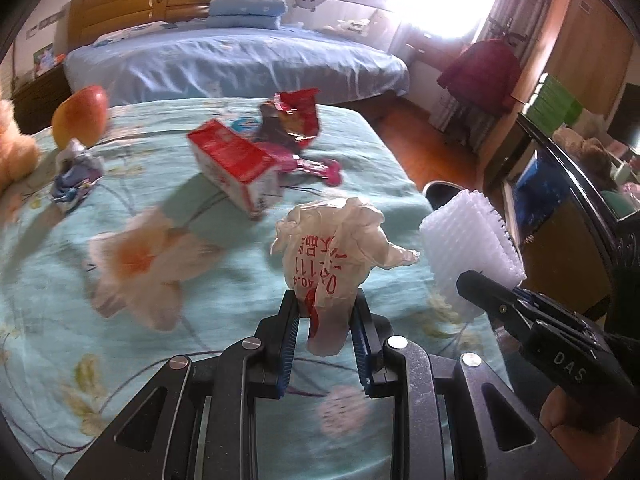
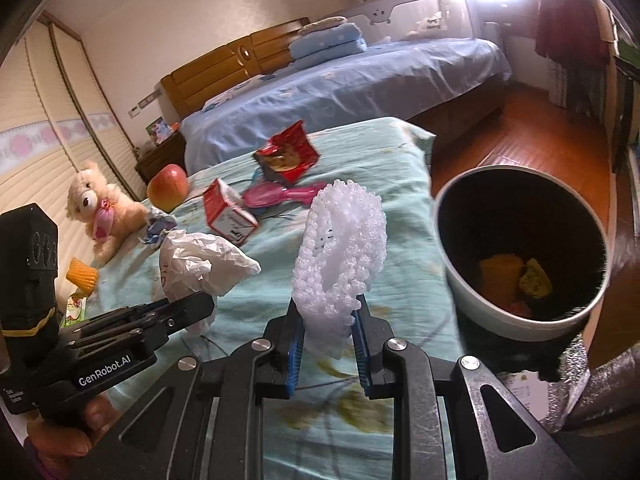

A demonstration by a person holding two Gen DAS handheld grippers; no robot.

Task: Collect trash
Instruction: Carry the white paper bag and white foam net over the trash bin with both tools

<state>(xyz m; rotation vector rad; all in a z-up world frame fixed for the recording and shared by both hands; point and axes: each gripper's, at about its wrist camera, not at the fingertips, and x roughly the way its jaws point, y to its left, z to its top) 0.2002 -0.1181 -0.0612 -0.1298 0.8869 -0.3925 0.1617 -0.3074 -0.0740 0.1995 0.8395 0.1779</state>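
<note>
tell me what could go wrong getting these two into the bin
The left gripper pinches only the tail of the crumpled bag, so it might slip out. The foam net in the right gripper is light and could miss the bin, which stands off the bed's edge.

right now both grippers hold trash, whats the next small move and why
Probably carry the right gripper, shut on the white foam fruit net, over the round white bin and release there. The bin stands open just beside the bed edge, nearest that side; the left gripper with its crumpled white plastic bag can follow.
</note>
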